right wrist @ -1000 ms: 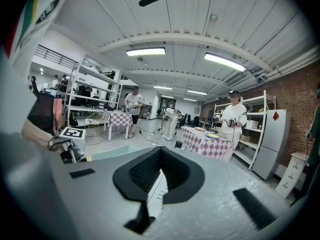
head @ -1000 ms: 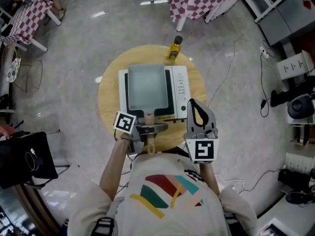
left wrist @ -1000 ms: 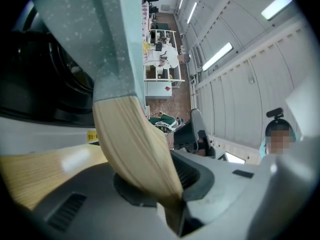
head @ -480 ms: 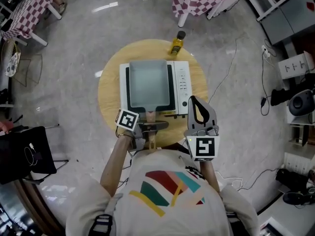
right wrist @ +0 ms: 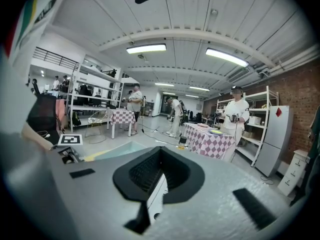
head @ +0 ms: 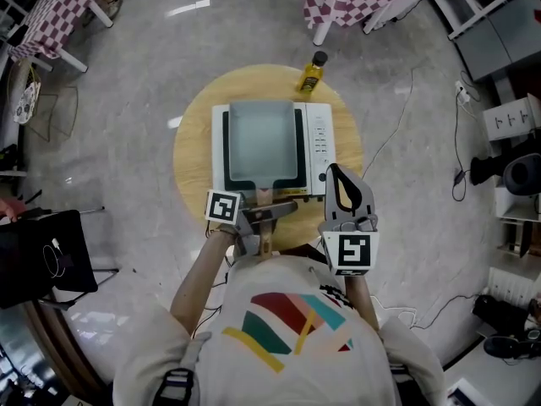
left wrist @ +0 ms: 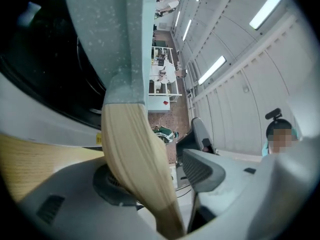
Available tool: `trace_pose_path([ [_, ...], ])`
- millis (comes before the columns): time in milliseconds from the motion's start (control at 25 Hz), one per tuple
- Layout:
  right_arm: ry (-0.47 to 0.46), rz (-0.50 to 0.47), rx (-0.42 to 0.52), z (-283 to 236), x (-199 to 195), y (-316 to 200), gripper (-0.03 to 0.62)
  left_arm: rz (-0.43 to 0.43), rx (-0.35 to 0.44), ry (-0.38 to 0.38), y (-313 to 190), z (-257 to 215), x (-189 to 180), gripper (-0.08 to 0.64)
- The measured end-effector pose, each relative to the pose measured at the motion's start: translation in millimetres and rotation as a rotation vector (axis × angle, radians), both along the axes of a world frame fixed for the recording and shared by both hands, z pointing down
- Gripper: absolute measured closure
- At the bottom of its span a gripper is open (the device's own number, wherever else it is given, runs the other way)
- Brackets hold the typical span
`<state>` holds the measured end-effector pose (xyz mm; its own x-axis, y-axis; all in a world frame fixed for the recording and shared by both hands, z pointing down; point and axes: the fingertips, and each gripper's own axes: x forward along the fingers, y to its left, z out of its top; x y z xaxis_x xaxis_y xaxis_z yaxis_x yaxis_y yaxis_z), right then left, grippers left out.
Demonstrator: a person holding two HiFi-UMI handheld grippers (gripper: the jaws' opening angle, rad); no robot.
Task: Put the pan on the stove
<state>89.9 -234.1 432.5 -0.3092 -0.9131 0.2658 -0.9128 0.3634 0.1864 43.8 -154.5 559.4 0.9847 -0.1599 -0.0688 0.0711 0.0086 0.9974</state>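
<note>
Find the pan in the middle of the head view, lying flat on the white stove. Wooden handle reaching toward the bottom of the frame, past the stove's near edge. Looks placed already, judging by the level seat on the dark cooking surface.

Just below it, see the left gripper around that handle. Jaws just opened and standing wide, with the handle between them. Handle leaning against the pad at lower left of the left gripper view and clear of the other jaw at right. No squeeze on it now.

Possible trouble from here: snagging the handle on the way out. Could drag the pan toward the bottom edge of the stove, or swing it askew, by pulling back with the wood against that one pad. Could also tip the handle and rock the pan by lifting straight up. Safer, probably, to back straight out with both pads clear of the wood.

To the right of the handle, note the right gripper, pointing up the frame beside the stove's button strip, jaws together and holding nothing. Could shift the stove on the round wooden table with a careless nudge.

As for containers: nothing visible inside the pan, only a bare grey-green bottom. At the table's upper right rim, a small yellow bottle with a dark cap, upright and well apart from both grippers. Likely oil, going by the colour; fill level impossible to tell.
</note>
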Motion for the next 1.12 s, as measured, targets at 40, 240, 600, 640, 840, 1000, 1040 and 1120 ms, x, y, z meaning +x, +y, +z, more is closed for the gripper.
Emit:
trace_pose_path([
  [40, -0.001, -0.002, -0.005, 0, -1, 0, 0.594, -0.015, -0.009, 0.013, -3, -2, 0, 0.305],
  [240, -0.001, -0.017, -0.021, 3, -6, 0, 0.594, -0.025, 0.020, -0.022, -3, 1, -8, 0.291],
  [600, -0.001, -0.025, -0.022, 7, -9, -4, 0.594, -0.139, -0.047, -0.061, -3, 7, -56, 0.290],
  [640, -0.001, -0.029, -0.022, 7, -10, -5, 0.594, -0.153, -0.055, -0.077, -4, 8, -63, 0.290],
  [840, -0.007, -0.043, -0.019, 3, -14, -10, 0.594, -0.189, 0.000, -0.267, -26, 19, -109, 0.292],
  [1000, -0.001, -0.058, 0.016, -9, -18, -12, 0.594, -0.095, 0.130, -0.435, -32, 16, -133, 0.298],
  [1040, 0.003, -0.064, 0.023, -12, -19, -13, 0.594, -0.069, 0.162, -0.473, -32, 13, -135, 0.299],
  [1120, 0.010, -0.075, 0.033, -18, -21, -14, 0.594, -0.049, 0.226, -0.539, -39, 2, -141, 0.298],
])
